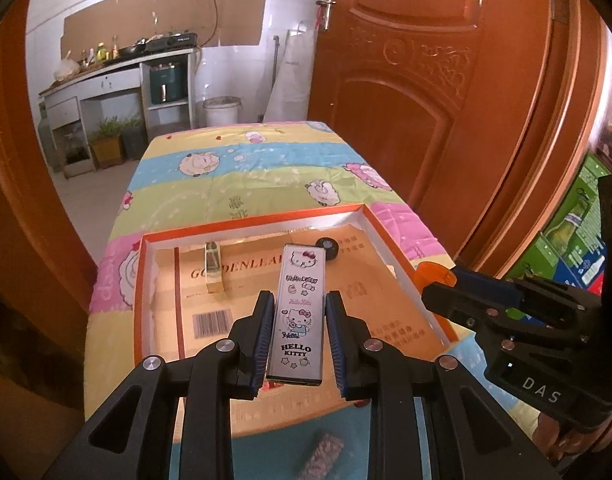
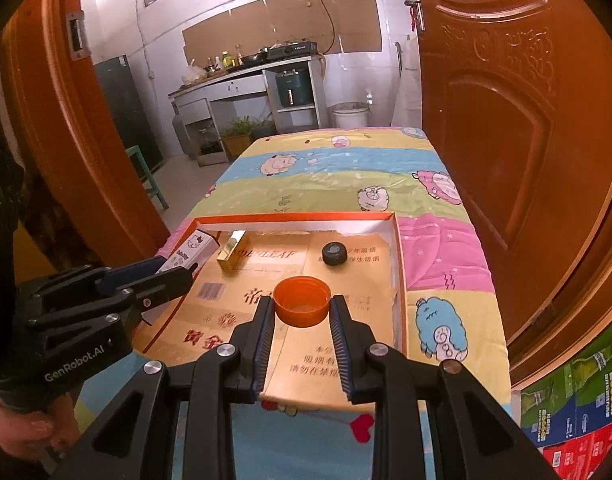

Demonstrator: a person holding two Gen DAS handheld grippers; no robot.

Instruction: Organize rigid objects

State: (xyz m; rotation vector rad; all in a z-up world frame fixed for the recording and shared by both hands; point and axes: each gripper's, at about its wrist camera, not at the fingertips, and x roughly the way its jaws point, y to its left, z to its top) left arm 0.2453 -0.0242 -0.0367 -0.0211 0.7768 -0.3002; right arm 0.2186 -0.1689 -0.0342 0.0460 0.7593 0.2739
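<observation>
Left hand-held gripper (image 1: 299,322) clamps Hello Kitty case (image 1: 299,314); right hand-held gripper (image 2: 301,314) grips orange cap (image 2: 301,302), barely visible leftward.

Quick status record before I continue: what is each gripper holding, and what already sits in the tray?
left gripper: shut on the Hello Kitty case, held over the tray
right gripper: shut on the orange cap, open side up
tray: orange-rimmed, lined with printed cardboard, on the cartoon tablecloth
inside tray: gold box, black cap
</observation>
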